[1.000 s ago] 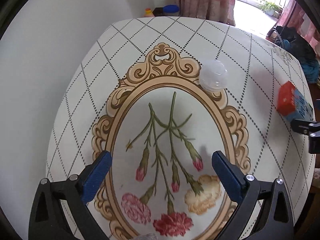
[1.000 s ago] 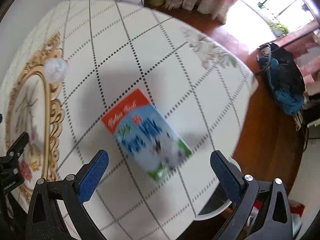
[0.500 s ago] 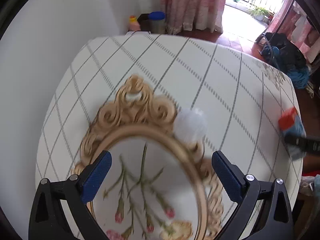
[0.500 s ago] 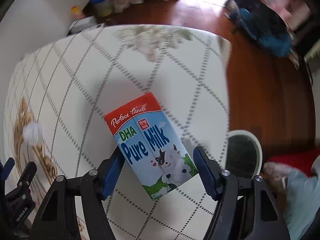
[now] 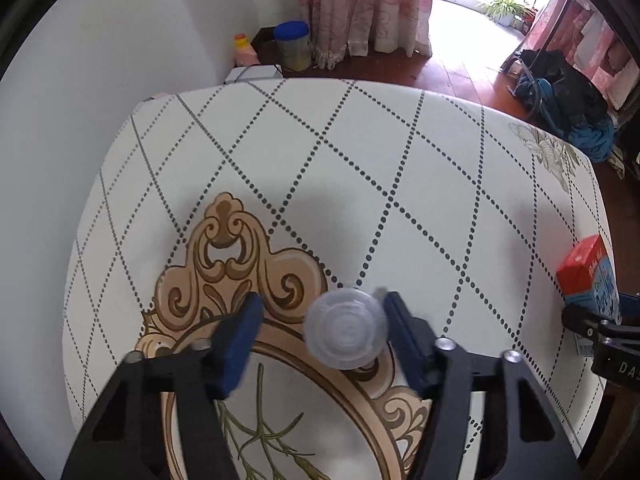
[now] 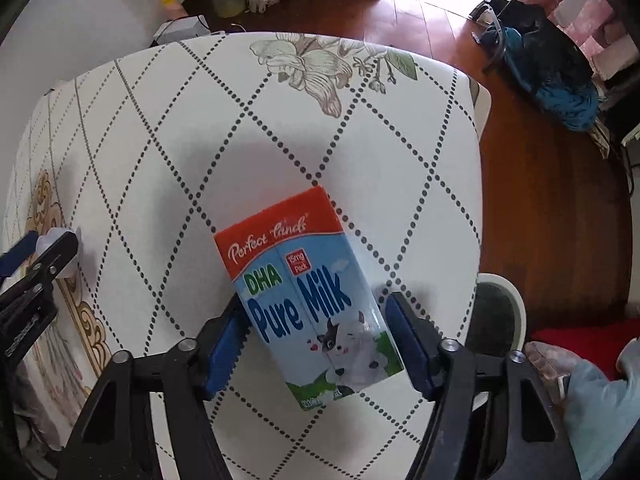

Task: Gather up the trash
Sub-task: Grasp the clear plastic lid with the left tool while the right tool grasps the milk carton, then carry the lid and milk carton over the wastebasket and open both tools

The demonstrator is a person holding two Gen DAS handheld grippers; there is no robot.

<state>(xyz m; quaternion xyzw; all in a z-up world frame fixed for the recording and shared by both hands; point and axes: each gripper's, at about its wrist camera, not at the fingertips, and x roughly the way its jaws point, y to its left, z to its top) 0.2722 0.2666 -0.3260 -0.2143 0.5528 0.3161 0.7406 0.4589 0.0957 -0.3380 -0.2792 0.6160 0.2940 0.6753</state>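
Hidden or unclear: the milk carton (image 6: 310,304) had its near end low between the right gripper (image 6: 316,344) pads, and it could not be told whether both pads touched it; in the left view only its red top and a strip of blue showed at the right edge.
Blur: the left gripper (image 5: 322,334) fingers were smeared by motion.
Plastic cup (image 5: 346,330): clear, upside down on the table (image 5: 360,168), over the gold frame print, just beside the right pad with a gap to the left pad.
Left gripper state: partly open around the cup, not gripping it.
Right gripper state: narrowed about the carton, a sliver of gap on the right side.
Bin (image 6: 502,312): white rim, on the floor right of the table, partly cut off by the gripper arm.
Change: half a second earlier the left jaws stood wide and the cup lay farther off; the right pads had moved closer to the carton.
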